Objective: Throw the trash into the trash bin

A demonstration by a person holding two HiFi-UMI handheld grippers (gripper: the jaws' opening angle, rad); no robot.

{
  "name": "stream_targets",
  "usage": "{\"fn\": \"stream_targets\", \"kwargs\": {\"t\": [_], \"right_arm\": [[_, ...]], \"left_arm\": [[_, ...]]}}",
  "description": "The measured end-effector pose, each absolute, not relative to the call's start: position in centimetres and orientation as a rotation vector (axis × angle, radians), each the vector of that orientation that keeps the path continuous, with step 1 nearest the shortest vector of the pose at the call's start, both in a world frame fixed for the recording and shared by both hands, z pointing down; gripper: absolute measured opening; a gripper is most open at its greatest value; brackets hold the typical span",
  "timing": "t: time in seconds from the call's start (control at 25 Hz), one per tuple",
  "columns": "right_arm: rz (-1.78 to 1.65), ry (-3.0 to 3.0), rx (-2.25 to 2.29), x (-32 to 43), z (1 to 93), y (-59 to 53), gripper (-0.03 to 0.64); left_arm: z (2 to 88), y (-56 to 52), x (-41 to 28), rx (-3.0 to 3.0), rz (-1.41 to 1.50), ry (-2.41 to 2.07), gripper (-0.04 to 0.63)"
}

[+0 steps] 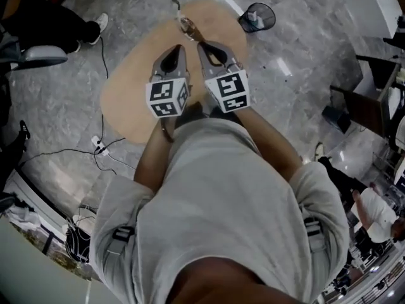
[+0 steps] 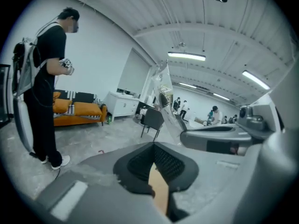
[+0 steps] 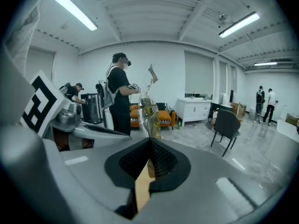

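The right gripper [image 3: 150, 143] pinches a clear wrapper [image 3: 150, 108] by its bottom, above the table [image 1: 130, 103] — the left gripper [image 2: 153, 144] is clenched on nothing. The wrapper is light, so it might flutter and miss the trash bin [image 1: 257, 16] on the floor beyond.

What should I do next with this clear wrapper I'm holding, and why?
Probably swing the right tongs toward the trash bin: they're shut on the clear wrapper, which is above the wooden table, while the bin stands on the floor past the table's far right edge.
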State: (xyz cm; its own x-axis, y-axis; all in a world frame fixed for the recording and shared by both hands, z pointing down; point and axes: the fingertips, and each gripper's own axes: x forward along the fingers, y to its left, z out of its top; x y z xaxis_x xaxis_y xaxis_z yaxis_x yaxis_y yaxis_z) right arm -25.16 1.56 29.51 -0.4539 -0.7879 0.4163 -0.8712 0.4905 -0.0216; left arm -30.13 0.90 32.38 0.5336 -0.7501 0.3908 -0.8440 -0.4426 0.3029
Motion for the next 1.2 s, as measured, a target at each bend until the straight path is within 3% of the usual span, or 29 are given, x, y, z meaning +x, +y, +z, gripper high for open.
{"fn": "stream_targets", "kwargs": {"t": [0.56, 1.2], "right_arm": [[0.428, -2.074, 2.016, 4.5, 27.6, 13.2, 0.009], [0.425, -1.986, 2.148, 22.8, 28.1, 22.6, 0.009]], "left_arm": [[30.6, 10.3, 0.2, 2.625, 0.414, -0.746, 0.018], [30.5, 18.7, 17.7, 2.698, 0.436, -0.653, 0.018]]}}
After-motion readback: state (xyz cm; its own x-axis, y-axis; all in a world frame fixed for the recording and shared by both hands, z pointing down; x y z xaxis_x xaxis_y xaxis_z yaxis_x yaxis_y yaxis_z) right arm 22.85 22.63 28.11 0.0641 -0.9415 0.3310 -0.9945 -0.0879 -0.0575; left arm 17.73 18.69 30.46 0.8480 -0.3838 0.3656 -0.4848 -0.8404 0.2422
